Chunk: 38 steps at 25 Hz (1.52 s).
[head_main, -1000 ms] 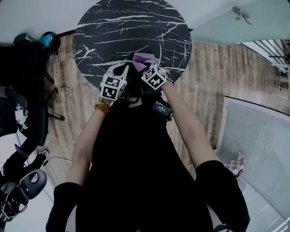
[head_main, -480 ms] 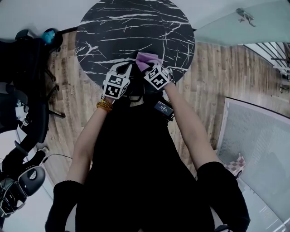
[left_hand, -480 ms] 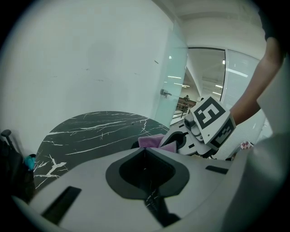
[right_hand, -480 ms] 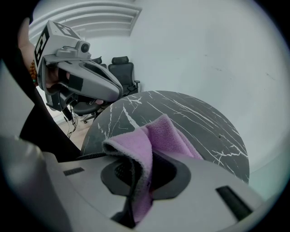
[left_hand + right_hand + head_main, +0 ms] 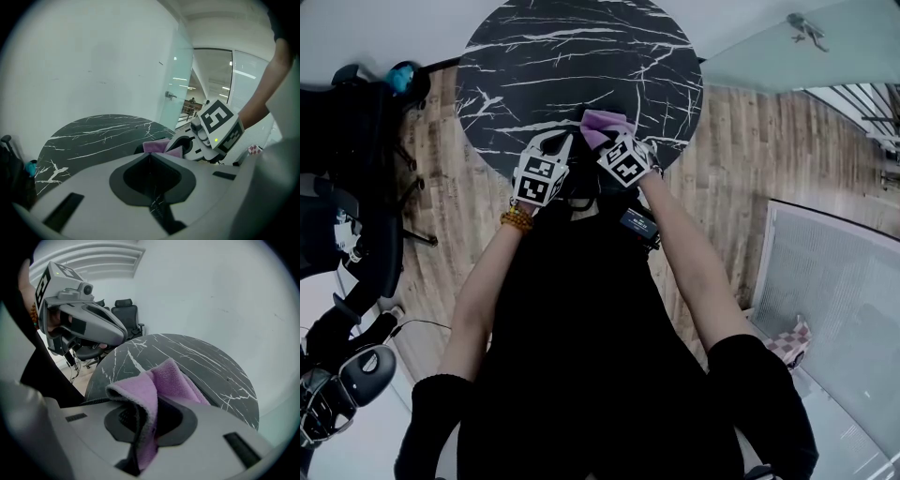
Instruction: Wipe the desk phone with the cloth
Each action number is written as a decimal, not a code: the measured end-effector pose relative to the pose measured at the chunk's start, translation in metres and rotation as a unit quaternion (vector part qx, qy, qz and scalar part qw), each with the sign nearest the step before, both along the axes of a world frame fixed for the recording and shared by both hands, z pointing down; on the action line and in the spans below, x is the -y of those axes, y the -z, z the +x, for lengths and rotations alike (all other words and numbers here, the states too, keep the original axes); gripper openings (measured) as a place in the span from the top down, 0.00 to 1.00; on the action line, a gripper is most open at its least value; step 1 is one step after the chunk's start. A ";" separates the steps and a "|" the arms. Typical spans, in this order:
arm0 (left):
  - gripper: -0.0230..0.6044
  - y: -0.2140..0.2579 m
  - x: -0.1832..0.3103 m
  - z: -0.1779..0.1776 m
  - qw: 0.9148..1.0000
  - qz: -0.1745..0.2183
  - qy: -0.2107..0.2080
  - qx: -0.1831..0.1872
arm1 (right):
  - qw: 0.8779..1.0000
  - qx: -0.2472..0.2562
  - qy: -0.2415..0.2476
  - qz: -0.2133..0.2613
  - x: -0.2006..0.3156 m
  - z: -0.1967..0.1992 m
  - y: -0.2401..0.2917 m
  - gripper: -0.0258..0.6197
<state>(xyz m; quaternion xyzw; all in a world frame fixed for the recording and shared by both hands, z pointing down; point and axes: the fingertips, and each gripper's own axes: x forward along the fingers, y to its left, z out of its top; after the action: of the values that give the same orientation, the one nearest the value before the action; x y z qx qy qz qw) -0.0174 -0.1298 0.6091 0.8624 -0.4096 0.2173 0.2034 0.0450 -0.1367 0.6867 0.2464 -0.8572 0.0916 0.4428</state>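
Purple cloth point(image 5: 157, 380) is pinched in the jaws of the right gripper point(image 5: 149, 405) and bunches up over them at the near edge of the round black marble desk point(image 5: 572, 56). A coiled black cord point(image 5: 96, 401) shows just beneath it. Close beside it, the left gripper point(image 5: 150, 154) hangs with its jaws pressed together on nothing, tips pointing out over the desk.

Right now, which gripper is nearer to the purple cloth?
Right. The right gripper is shut on the cloth; the left gripper, shut and empty, is beside it, apart from the cloth.
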 end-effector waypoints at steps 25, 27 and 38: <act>0.94 -0.003 0.000 0.001 1.000 -0.003 -0.009 0.004 | 1.000 -0.004 0.005 -0.007 -0.011 0.000 -0.006 0.87; 0.94 -0.004 0.000 0.002 1.000 -0.002 -0.011 0.006 | 1.000 -0.004 0.004 -0.005 -0.013 0.001 -0.007 0.87; 0.94 -0.004 0.000 -0.001 1.000 -0.003 -0.009 0.004 | 1.000 -0.013 0.017 -0.013 -0.026 0.002 -0.012 0.87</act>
<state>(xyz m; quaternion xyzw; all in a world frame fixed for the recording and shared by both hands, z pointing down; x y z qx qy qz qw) -0.0184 -0.1297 0.6135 0.8646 -0.4016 0.2241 0.2022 0.0466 -0.1111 0.6983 0.2271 -0.8544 0.0915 0.4582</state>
